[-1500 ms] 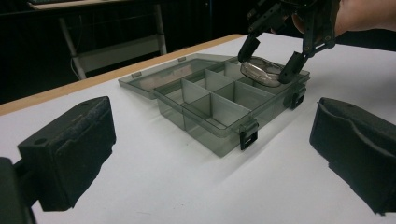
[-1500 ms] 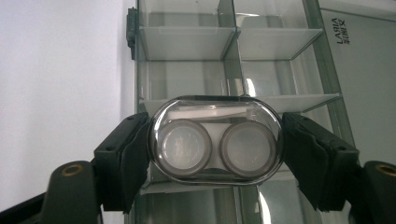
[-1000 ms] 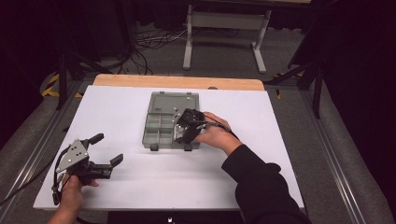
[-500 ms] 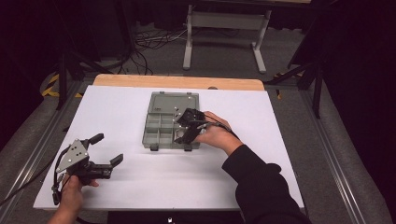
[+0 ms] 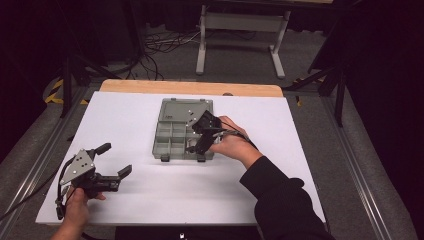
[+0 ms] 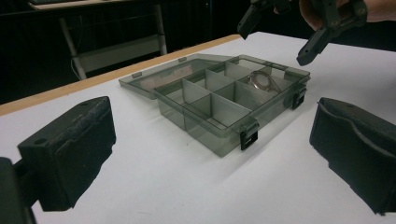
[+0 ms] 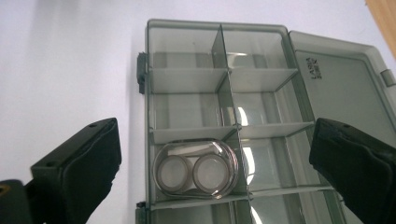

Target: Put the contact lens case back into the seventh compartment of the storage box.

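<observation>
Both tongs spread: right tongs (image 5: 196, 136) over lens case (image 7: 196, 174) in box (image 5: 170, 145); left tongs (image 5: 114, 161) well apart.

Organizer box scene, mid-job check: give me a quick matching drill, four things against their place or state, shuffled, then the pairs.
Things:
1. box lid
2. clear case
3. left gripper
4. right gripper

States:
A. open, over bare table, away from the box
B. lying in a compartment by the latch side
C. open, above the box
D. folded back flat on the table

Pairs: 1-D, 2-B, 3-A, 4-C
</observation>
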{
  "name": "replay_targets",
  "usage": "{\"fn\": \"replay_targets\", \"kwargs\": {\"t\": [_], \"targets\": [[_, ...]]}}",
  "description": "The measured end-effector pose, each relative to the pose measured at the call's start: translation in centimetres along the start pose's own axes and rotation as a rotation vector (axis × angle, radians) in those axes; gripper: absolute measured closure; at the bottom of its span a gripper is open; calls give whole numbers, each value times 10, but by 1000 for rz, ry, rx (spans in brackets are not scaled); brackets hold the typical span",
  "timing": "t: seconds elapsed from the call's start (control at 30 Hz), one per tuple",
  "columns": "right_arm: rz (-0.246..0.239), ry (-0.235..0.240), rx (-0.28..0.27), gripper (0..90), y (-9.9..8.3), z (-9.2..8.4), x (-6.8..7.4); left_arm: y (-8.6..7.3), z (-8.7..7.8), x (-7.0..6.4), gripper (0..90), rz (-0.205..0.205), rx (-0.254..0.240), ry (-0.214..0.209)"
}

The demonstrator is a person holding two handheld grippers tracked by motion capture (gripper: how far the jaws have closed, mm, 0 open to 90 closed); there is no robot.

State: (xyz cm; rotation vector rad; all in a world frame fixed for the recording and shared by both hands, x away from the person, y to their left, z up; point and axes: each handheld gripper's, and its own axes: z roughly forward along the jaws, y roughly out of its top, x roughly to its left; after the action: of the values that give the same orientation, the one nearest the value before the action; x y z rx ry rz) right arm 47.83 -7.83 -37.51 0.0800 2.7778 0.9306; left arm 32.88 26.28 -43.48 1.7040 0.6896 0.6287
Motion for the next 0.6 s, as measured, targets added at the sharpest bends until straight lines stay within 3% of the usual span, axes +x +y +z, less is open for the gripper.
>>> {"fn": "replay_targets", "kwargs": {"t": [0.6], "targets": [[-9, -28, -80, 13, 5, -31, 16, 0, 0, 0, 12, 0, -1, 2]]}}
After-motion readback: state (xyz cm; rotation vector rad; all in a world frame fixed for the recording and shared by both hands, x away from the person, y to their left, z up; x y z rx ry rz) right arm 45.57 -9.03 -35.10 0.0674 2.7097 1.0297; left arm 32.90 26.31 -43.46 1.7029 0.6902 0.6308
